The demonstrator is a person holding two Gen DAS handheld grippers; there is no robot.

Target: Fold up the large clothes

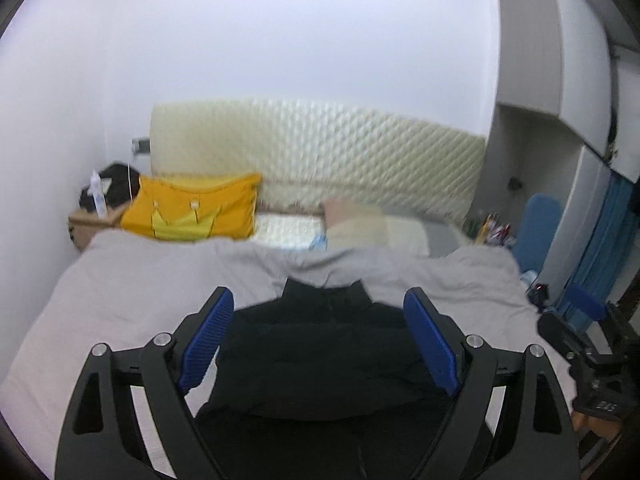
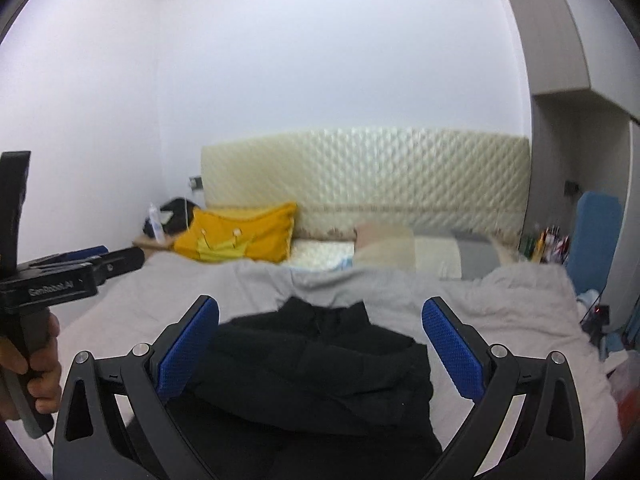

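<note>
A large black padded jacket (image 1: 320, 352) lies on the grey bed cover (image 1: 132, 280), collar pointing toward the headboard. It also shows in the right wrist view (image 2: 320, 372), partly folded. My left gripper (image 1: 319, 308) is open and empty, held above the jacket with its blue pads (image 1: 208, 336) wide apart. My right gripper (image 2: 320, 320) is open and empty above the jacket too. The left gripper shows from the side at the left of the right wrist view (image 2: 92, 260), held in a hand. The right gripper's body shows at the right edge of the left wrist view (image 1: 592, 332).
A yellow pillow (image 1: 192, 210) and folded beige and grey clothes (image 1: 384, 228) lie by the cream quilted headboard (image 1: 320, 152). A nightstand (image 1: 92, 220) with a bottle stands at the left. A wardrobe (image 1: 560, 80) and blue items stand at the right.
</note>
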